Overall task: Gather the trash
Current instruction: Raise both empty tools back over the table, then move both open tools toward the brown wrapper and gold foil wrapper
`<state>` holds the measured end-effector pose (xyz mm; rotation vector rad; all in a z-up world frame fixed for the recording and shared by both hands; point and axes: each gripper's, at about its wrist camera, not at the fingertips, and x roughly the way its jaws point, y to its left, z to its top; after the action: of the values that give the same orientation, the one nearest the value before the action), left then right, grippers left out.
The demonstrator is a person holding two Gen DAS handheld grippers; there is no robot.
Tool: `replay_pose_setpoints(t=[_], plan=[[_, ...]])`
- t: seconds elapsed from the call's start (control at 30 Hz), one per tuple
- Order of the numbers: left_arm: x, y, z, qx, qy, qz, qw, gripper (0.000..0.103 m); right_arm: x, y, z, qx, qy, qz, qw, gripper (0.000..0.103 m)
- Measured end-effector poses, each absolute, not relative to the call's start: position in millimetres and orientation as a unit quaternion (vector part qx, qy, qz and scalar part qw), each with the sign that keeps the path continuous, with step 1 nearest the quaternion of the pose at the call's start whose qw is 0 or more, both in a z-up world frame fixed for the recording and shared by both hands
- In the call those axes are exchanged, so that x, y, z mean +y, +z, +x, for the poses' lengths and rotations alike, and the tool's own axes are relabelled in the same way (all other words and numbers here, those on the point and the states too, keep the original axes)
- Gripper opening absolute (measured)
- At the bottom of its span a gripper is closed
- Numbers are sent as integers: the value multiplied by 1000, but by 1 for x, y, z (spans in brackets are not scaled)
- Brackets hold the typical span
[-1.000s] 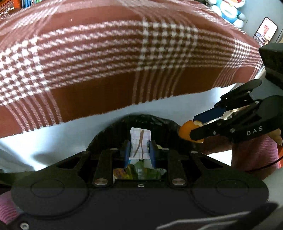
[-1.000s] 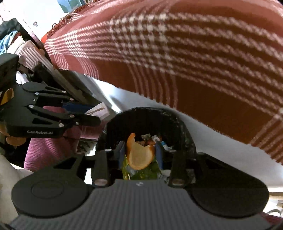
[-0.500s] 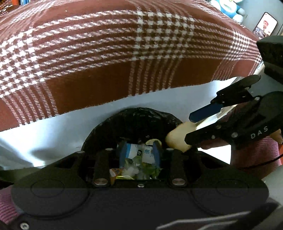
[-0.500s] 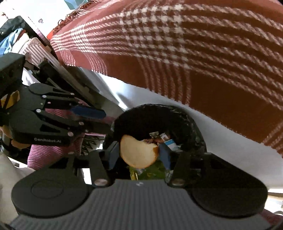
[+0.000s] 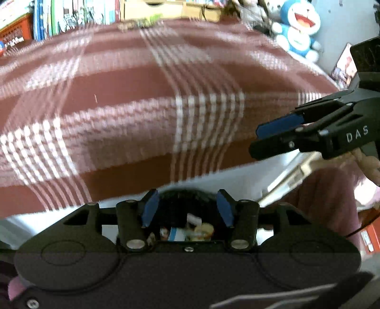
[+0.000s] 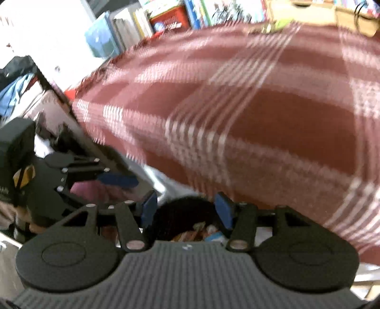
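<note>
A black-lined trash bin [image 5: 182,197] sits below both grippers, with wrappers and a pale peel [image 5: 204,229] lying inside it. My left gripper [image 5: 187,206] hangs above the bin, its jaws opening with nothing between them. My right gripper [image 6: 186,209] is also above the bin [image 6: 180,209], its jaws opening and empty, with mixed trash [image 6: 201,231] beneath. In the left wrist view the right gripper [image 5: 258,140] shows at the right, held over the blanket's edge. In the right wrist view the left gripper [image 6: 128,184] shows at the left.
A dark red plaid blanket [image 5: 142,107] covers the bed behind the bin, with a white sheet edge [image 5: 213,178] under it. Books [image 6: 166,16] line the back. A blue plush toy [image 5: 299,31] sits at the far right. A pink sleeve [image 5: 332,190] is near the bin.
The paper scrap left my left gripper and the orange peel left my right gripper, both now in the bin. Both grippers opened and rose, so the bin looks smaller and lower.
</note>
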<state>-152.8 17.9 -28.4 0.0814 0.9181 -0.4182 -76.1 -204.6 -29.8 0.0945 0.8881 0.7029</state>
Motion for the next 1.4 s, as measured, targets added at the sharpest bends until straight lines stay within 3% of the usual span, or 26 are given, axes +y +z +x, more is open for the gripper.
replay_pose_setpoints(t=[0.4, 0.77, 0.9, 1.1, 1.33, 1.4], plan=[[8, 85, -112, 351, -166, 34, 921, 60, -215, 88, -32, 367, 269, 40, 890, 68], [9, 182, -28, 302, -112, 20, 946, 65, -203, 171, 28, 337, 216, 35, 916, 68], [7, 209, 2, 267, -87, 32, 959, 75, -198, 193, 49, 316, 191, 25, 929, 68], [12, 214, 51, 270, -67, 0, 961, 77, -200, 191, 82, 314, 176, 49, 932, 70], [17, 176, 87, 286, -36, -1, 958, 78, -214, 151, 113, 337, 173, 120, 918, 70], [17, 163, 87, 294, -34, 2, 955, 79, -219, 139, 114, 336, 185, 142, 912, 76]])
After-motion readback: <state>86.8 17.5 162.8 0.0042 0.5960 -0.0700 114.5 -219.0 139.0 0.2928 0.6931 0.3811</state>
